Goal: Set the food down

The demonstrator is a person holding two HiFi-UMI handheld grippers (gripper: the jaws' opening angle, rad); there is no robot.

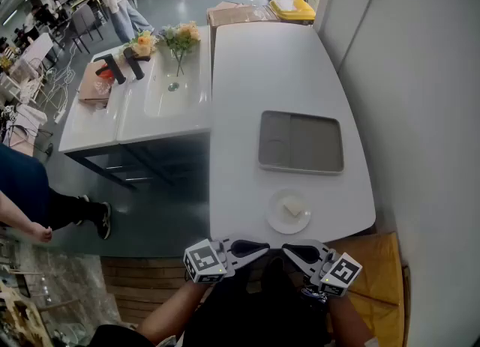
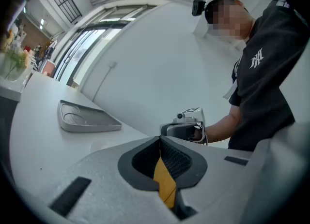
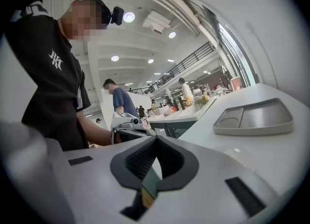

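A small white plate [image 1: 274, 223] sits near the front edge of the white table [image 1: 247, 98]. On it lies a pale piece of food [image 1: 294, 208]. Beyond the plate is an empty grey tray [image 1: 300, 142], which also shows as the tray [image 2: 85, 117] and the tray [image 3: 254, 117]. Both grippers hang just off the table's near edge, below the plate, tips facing each other. My left gripper [image 1: 259, 248] [image 2: 160, 141] is shut with nothing in it. My right gripper [image 1: 289, 250] [image 3: 155, 139] is likewise shut and empty. Neither touches the plate.
A white wall runs along the table's right side. To the left stands a second table with a vase of flowers [image 1: 180, 39] and dark objects [image 1: 124, 64]. Cardboard boxes [image 1: 236, 13] and a yellow bin [image 1: 294, 10] lie at the far end. People stand at the left.
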